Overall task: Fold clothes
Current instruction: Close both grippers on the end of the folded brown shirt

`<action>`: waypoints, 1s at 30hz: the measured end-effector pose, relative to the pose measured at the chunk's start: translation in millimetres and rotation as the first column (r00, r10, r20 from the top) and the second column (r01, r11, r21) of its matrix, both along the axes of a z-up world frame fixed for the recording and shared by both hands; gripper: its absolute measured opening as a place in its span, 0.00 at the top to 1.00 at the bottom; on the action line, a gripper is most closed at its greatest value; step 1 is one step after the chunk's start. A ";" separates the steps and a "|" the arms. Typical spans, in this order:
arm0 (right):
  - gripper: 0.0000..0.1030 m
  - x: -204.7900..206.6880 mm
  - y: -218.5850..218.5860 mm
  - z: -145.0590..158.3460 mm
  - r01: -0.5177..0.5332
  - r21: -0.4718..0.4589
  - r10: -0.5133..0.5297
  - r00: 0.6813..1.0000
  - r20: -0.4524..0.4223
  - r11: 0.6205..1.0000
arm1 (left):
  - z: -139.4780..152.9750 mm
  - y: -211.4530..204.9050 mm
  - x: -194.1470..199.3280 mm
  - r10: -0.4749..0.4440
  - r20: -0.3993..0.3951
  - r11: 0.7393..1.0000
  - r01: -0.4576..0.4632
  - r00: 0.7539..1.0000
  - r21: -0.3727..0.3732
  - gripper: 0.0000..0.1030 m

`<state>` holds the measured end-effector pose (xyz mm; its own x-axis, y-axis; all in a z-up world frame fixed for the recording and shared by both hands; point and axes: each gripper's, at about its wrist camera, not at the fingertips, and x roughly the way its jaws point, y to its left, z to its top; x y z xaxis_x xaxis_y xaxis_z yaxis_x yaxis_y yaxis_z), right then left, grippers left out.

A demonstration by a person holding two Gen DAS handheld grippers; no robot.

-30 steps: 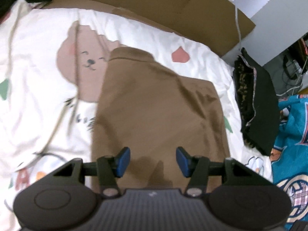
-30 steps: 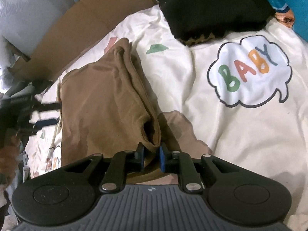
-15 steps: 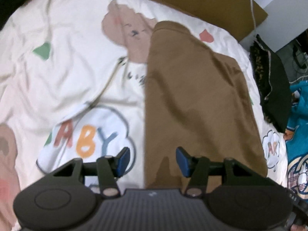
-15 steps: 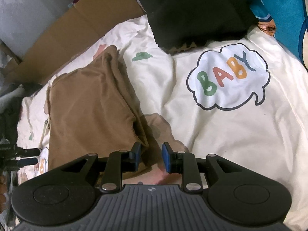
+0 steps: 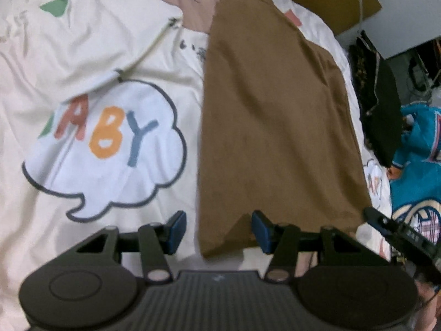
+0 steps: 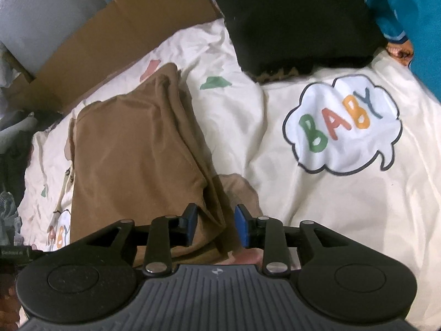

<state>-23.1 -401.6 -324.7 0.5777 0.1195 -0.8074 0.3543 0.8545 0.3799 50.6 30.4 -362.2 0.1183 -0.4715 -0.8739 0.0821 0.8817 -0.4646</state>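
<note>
While our right gripper (image 6: 215, 224) opens its jaws, the folded brown cotton garment (image 6: 132, 162) lies flat on the cream cartoon-print bedsheet (image 6: 317, 215) — its near corner sits loose between them. Our left gripper (image 5: 217, 231) hovers released over the garment's near-left edge.

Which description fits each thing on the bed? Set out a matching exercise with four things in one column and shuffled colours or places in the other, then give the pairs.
Things:
1. folded garment
2. dark cloth pile
3. BABY speech bubble
4. cardboard

Descriptions:
A. black, at the far edge of the bedsheet
B. white with coloured letters, printed on the bedsheet
C. brown, lying flat on the bedsheet
D. tan, lying beyond the far edge of the bedsheet

Pairs: 1-C, 2-A, 3-B, 4-D
</note>
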 end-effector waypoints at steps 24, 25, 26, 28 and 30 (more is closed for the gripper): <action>0.94 -8.9 -4.2 -25.9 0.011 0.159 0.003 0.997 -0.083 0.987 | -22.2 52.4 6.2 0.066 -0.104 0.997 -0.069 0.992 -0.025 0.98; 0.92 -8.8 -4.9 -24.1 0.008 0.157 0.005 0.996 -0.085 0.988 | -20.1 52.9 6.1 0.063 -0.102 0.997 -0.067 0.993 -0.033 0.92; 0.91 -8.6 -5.8 -21.9 0.006 0.154 0.007 0.996 -0.084 0.988 | -16.2 51.7 6.9 0.058 -0.091 0.998 -0.061 0.994 -0.027 0.86; 0.90 -8.0 -7.7 -16.2 -0.001 0.152 0.011 0.997 -0.070 0.988 | -9.4 48.1 9.6 0.048 -0.062 0.998 -0.049 0.997 -0.025 0.77; 0.90 -6.8 -9.6 -9.9 -0.010 0.148 0.017 0.998 -0.052 0.989 | -3.9 43.2 13.2 0.037 -0.044 0.999 -0.039 0.998 -0.029 0.64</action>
<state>-29.9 -411.2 -334.6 0.5320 0.2472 -0.8098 0.3661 0.7952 0.4833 63.8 73.6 -366.1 0.0989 -0.4930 -0.8644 0.0279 0.8697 -0.4928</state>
